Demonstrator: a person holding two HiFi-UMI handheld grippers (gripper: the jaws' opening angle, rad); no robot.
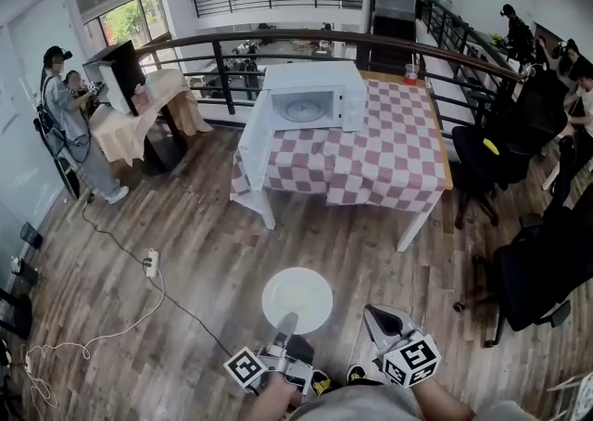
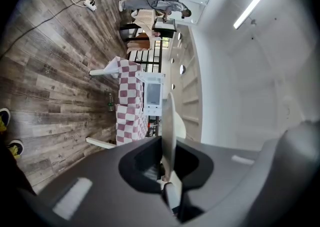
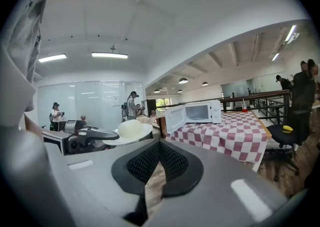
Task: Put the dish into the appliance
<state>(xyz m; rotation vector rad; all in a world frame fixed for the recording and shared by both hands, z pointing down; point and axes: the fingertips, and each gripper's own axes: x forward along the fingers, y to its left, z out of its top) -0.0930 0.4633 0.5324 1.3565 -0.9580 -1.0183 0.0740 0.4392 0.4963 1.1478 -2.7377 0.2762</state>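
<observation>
White dish (image 1: pixel 296 299) pinched in left gripper (image 1: pixel 286 323) — right gripper (image 1: pixel 384 317) closed, empty; microwave (image 1: pixel 310 106) open.

Round white dish (image 1: pixel 296 299), held level by its near rim in my left gripper (image 1: pixel 285 325), white microwave (image 1: pixel 310 96) well ahead on a checked table (image 1: pixel 389 159), door swung wide open

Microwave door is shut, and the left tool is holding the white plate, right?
Not quite. The microwave has its door open, hanging out to the side, as the head view shows. The rest is right: the left tool is holding the white plate.
</observation>
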